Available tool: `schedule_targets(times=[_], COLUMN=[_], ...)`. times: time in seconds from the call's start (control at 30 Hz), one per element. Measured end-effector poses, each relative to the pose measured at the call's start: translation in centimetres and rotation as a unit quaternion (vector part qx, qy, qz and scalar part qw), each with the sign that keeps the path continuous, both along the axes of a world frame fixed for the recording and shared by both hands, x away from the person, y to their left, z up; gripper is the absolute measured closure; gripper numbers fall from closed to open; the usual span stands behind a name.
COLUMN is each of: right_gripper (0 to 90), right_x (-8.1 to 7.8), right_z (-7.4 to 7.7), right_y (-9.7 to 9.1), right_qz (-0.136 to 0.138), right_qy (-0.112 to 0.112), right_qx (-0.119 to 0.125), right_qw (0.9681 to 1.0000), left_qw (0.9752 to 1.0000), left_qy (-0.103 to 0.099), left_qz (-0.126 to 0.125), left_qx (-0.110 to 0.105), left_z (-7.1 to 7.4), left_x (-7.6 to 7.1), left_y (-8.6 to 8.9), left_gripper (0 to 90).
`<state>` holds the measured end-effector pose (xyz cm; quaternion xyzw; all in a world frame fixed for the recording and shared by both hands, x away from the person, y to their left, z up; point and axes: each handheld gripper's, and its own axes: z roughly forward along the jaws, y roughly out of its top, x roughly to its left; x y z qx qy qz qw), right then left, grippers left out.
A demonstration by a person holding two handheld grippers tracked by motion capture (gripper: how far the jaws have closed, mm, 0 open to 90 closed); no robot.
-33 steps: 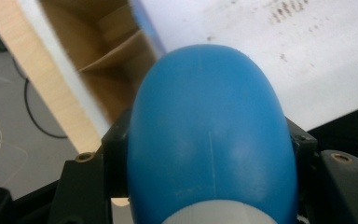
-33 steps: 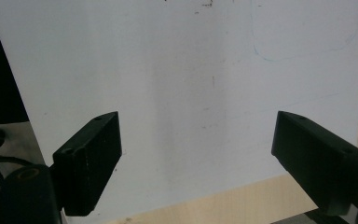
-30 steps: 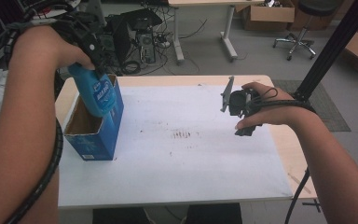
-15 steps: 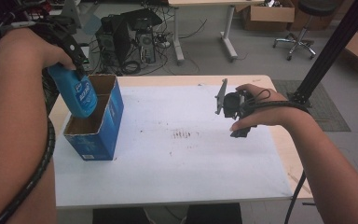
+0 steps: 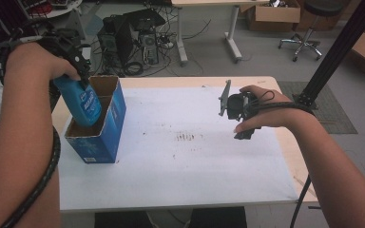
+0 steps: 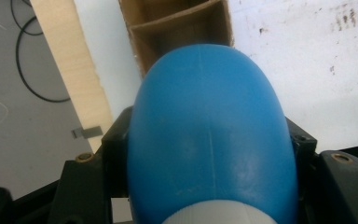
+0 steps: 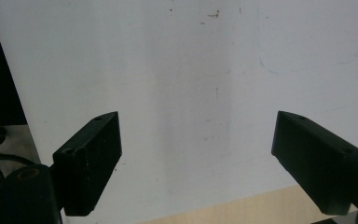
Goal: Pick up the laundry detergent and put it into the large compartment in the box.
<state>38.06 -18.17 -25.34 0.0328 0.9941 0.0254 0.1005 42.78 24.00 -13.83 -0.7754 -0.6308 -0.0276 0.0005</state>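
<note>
A white tabletop (image 5: 195, 156) fills my high view. My left hand-held gripper (image 5: 69, 61) clamps a blue bottle (image 5: 81, 102), its base inside the blue carton (image 5: 100, 128). Its own view shows the carton's divider. My right hand-held gripper (image 7: 196, 154) hangs wide, holding nothing.

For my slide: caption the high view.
Left gripper lowers a blue bottle into a divided cardboard box.

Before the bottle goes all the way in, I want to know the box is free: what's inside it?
The box has a cardboard divider. The blue bottle, held by the left gripper, is partly in the near compartment. The far compartment looks empty; the bottle hides the near floor.
</note>
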Motion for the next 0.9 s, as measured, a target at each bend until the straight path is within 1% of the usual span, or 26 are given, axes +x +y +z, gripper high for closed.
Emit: schedule_targets(times=[0.1,0.27,0.37,0.5,0.57,0.7,0.77,0.8,0.9], right_gripper=[15.9,15.9,15.9,15.9,15.9,15.9,15.9,15.9,15.9], right_x=[0.0,-0.1,-0.1,-0.1,-0.1,-0.2,-0.1,-0.1,-0.1], right_z=[0.0,0.0,0.0,0.1,0.1,0.1,0.0,0.0,-0.1], right_y=[0.0,0.1,0.1,0.0,0.0,0.0,-0.1,-0.1,-0.1], right_qz=[0.001,0.002,0.002,0.003,0.003,0.003,0.003,0.002,0.003], right_qy=[0.001,0.000,-0.001,-0.002,-0.002,-0.003,-0.002,-0.002,-0.001], right_qx=[0.000,0.000,0.001,0.001,0.002,0.005,0.005,0.004,0.003], right_qw=[1.0000,1.0000,1.0000,1.0000,1.0000,1.0000,1.0000,1.0000,1.0000], left_qw=[1.0000,1.0000,1.0000,1.0000,1.0000,0.9999,0.9998,0.9998,0.9997], left_qy=[0.001,0.006,0.004,0.000,0.002,0.007,0.014,0.017,0.018], left_qz=[0.005,0.004,0.000,0.000,0.001,0.005,0.008,0.007,0.013], left_qx=[-0.003,0.003,0.005,0.002,0.000,-0.009,-0.012,-0.012,-0.011], left_z=[-1.0,-2.6,-3.3,-4.5,-5.4,-7.9,-9.1,-9.5,-10.7], left_x=[0.0,0.0,0.0,0.1,0.1,0.2,0.2,0.2,0.3], left_y=[0.3,0.5,0.5,0.5,0.5,0.4,0.4,0.5,0.5], left_gripper=[39.0,39.0,39.0,39.0,39.0,39.0,39.0,39.0,39.0])
